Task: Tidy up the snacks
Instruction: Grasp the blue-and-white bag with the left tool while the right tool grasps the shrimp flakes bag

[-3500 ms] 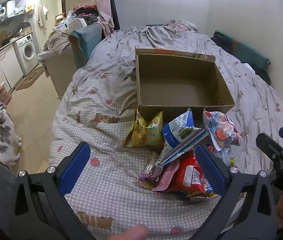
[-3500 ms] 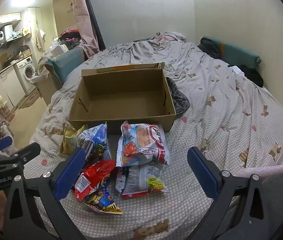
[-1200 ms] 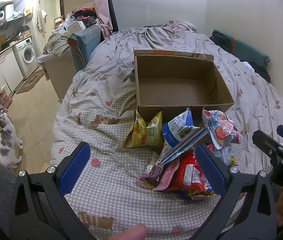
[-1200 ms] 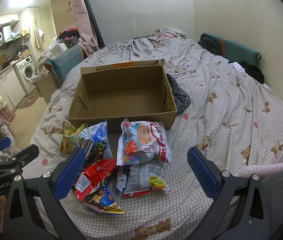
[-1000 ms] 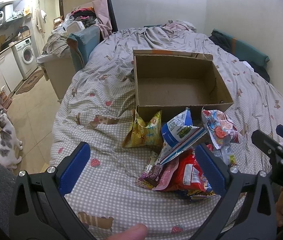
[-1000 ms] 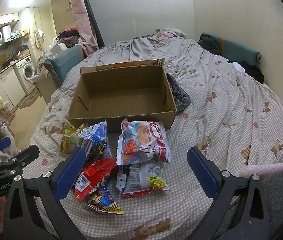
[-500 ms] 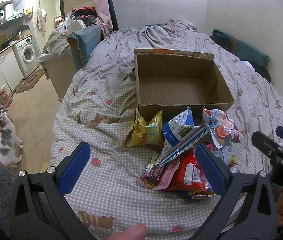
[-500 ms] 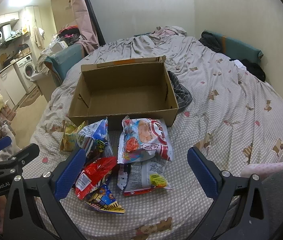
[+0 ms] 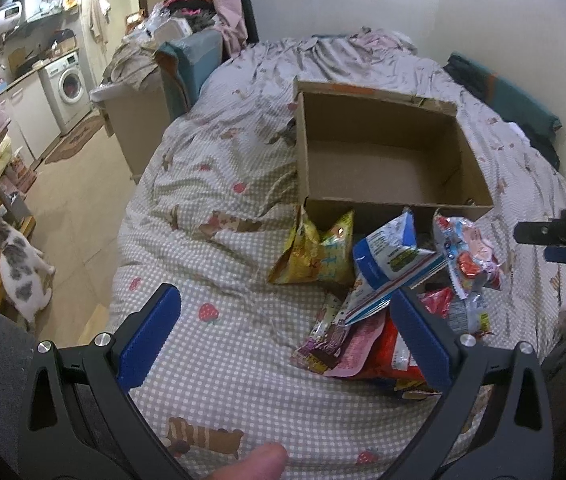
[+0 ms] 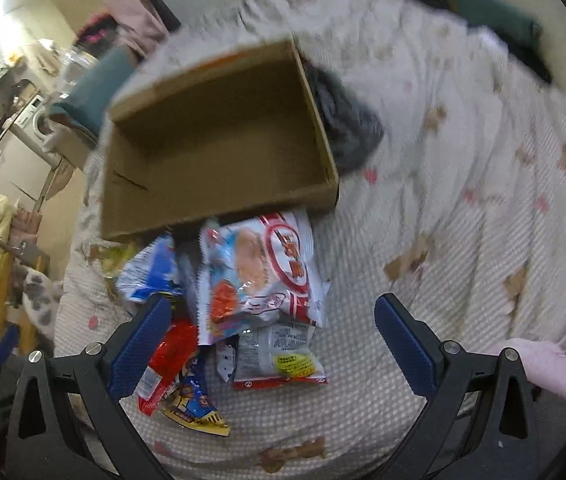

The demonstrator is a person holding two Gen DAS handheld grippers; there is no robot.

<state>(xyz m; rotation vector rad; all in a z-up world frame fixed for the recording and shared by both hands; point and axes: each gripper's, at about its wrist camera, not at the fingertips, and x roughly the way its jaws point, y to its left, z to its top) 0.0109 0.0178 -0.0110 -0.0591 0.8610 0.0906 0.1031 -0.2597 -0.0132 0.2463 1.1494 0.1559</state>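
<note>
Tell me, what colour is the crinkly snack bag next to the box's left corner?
Yellow: the crinkly snack bag shows best in the left wrist view.

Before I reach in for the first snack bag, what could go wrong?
The snack bags overlap in a loose heap, so closing on the top white-and-red bag may drag its neighbours. The right hand-held gripper view is blurred, so aim may be off. The cardboard box sits on a soft, wrinkled bedspread and could shift if bumped.
</note>
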